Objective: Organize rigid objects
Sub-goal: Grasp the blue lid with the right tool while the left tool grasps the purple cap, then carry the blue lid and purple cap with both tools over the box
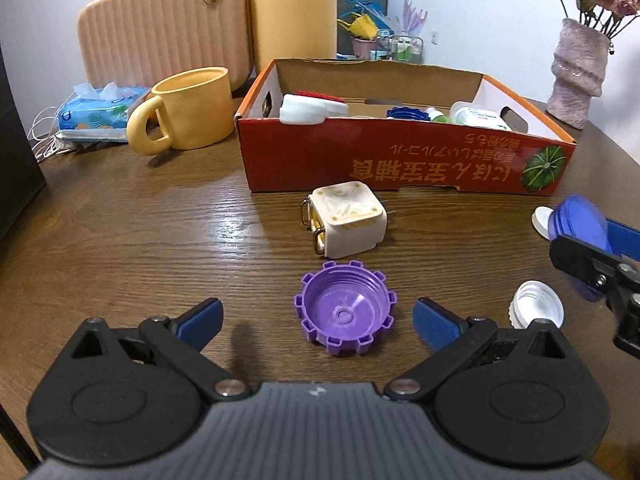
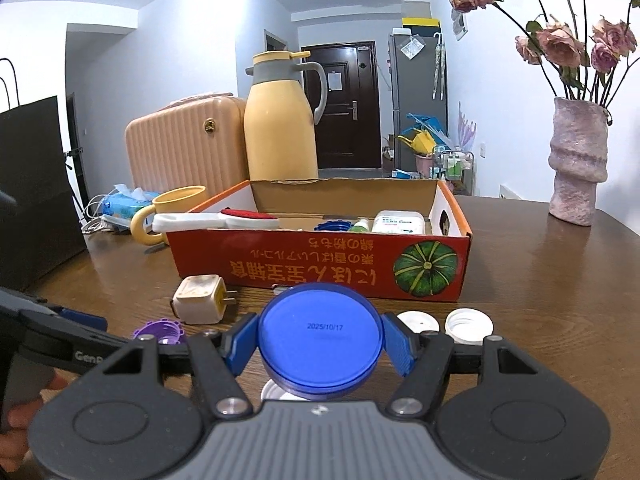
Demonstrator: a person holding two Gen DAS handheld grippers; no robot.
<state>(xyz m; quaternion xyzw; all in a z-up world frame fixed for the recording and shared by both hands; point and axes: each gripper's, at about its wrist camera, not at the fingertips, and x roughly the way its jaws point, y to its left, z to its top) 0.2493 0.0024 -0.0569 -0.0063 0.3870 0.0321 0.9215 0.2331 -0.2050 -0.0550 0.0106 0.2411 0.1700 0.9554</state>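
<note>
Nearby, plug cube (image 1: 347,220) (fronting box (image 1: 400,160))

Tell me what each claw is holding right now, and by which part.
The right claw grips the blue lid by opposite sides of its rim. The left claw holds nothing; the purple cap lies untouched between its open fingers.

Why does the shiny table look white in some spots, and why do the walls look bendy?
Left wrist view: room light glares pale off the glossy wooden table near the yellow mug, and the purple cap looks sharp. Right wrist view: the fisheye lens bows the walls and darkens the corners; the ceiling is washed out, and the blue lid is crisp.
</note>
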